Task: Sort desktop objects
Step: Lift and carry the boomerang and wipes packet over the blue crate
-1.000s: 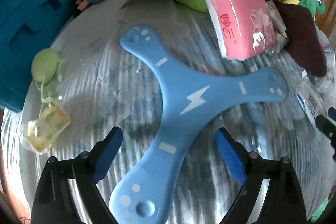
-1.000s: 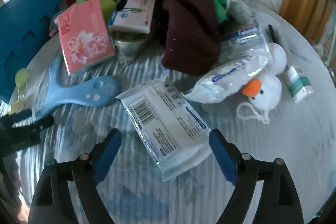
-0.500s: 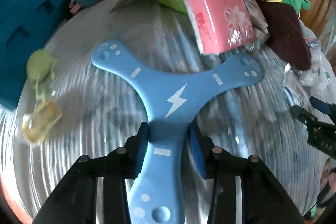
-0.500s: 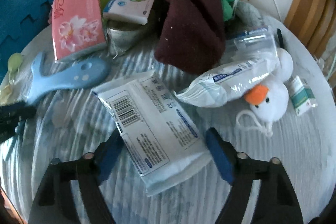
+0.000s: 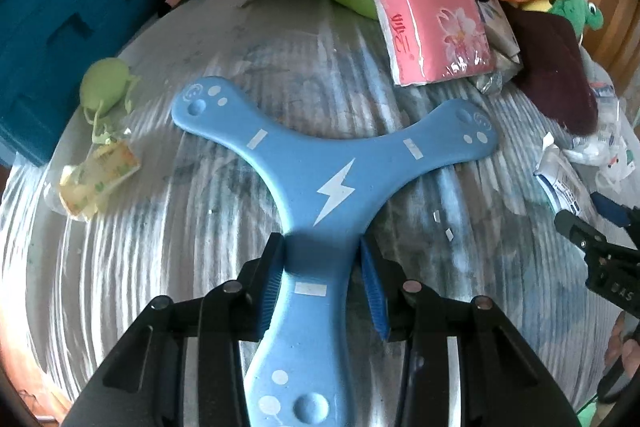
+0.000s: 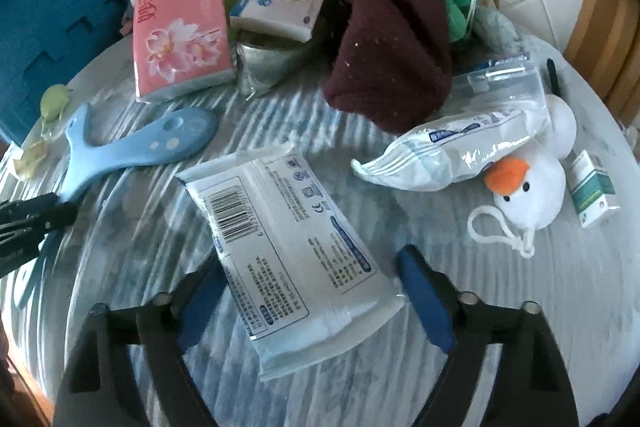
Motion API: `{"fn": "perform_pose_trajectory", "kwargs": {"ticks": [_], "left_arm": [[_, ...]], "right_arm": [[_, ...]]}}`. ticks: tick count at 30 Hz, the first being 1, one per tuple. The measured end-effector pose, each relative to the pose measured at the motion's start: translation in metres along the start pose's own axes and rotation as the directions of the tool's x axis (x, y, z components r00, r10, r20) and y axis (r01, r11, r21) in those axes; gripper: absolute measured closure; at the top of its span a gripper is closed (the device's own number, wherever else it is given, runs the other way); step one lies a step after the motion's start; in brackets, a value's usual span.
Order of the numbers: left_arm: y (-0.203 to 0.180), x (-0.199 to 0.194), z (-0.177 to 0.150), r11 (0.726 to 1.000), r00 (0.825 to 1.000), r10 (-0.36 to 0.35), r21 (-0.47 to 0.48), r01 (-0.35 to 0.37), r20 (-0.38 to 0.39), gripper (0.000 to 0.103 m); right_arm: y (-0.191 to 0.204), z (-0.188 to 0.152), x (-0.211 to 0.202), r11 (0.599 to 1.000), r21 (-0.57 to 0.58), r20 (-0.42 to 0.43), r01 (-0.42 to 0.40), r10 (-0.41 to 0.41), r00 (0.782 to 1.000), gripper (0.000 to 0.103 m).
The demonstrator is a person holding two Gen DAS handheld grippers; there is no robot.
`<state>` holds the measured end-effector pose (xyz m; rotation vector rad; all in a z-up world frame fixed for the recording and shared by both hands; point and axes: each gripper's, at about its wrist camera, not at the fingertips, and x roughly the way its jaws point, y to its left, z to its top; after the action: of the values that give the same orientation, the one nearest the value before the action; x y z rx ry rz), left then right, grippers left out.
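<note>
Because it looks thin, stiff and light, the blue three-armed boomerang point(image 5: 320, 187) lies flat on the worktop point(image 5: 168, 267), its near arm clamped in the left tool point(image 5: 322, 279). Beside it, the right tool point(image 6: 308, 291) is closing around a soft, slippery wipes packet point(image 6: 288, 247), pads not yet pressing.

blue three-armed boomerang point(image 5: 320, 183) | flat | white wipes pack point(image 6: 288, 247) | flat, diagonal

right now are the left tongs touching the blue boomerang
Touching. The left wrist view shows the left tongs shut on the blue boomerang, both pads pressed against the edges of its near arm with no gap.
</note>
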<state>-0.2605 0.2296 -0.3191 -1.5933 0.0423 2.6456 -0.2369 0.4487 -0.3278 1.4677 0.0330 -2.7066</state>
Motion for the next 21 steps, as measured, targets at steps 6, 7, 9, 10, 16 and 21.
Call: {"fn": "perform_pose_trajectory", "kwargs": {"ticks": [6, 7, 9, 10, 16, 21], "left_arm": [[-0.003, -0.027, 0.005, 0.999, 0.998, 0.037, -0.017, -0.036, 0.053, 0.066], [-0.002, -0.035, 0.009, 0.999, 0.997, 0.038, -0.024, -0.037, 0.069, 0.066], [-0.001, -0.048, 0.013, 0.999, 0.995, 0.038, -0.033, -0.035, 0.089, 0.066], [-0.001, -0.055, 0.015, 0.999, 0.994, 0.041, -0.034, -0.038, 0.1, 0.066], [0.005, -0.091, 0.021, 0.997, 0.988, 0.048, -0.067, -0.039, 0.144, 0.067], [0.015, -0.12, 0.033, 0.994, 0.977, 0.071, -0.097, -0.053, 0.201, 0.067]], "right_arm": [[0.002, 0.009, -0.014, 0.999, 0.032, 0.017, -0.042, 0.042, 0.999, 0.039], [0.005, 0.013, -0.022, 0.999, 0.025, 0.029, -0.045, 0.044, 0.999, 0.039], [0.013, 0.023, -0.036, 0.999, 0.005, 0.054, -0.05, 0.05, 0.997, 0.039], [0.011, 0.027, -0.044, 0.999, -0.004, 0.071, -0.054, 0.054, 0.996, 0.039], [0.029, 0.047, -0.082, 0.996, -0.048, 0.125, -0.069, 0.074, 0.989, 0.039], [0.042, 0.061, -0.098, 0.993, -0.08, 0.145, -0.092, 0.103, 0.984, 0.039]]}}
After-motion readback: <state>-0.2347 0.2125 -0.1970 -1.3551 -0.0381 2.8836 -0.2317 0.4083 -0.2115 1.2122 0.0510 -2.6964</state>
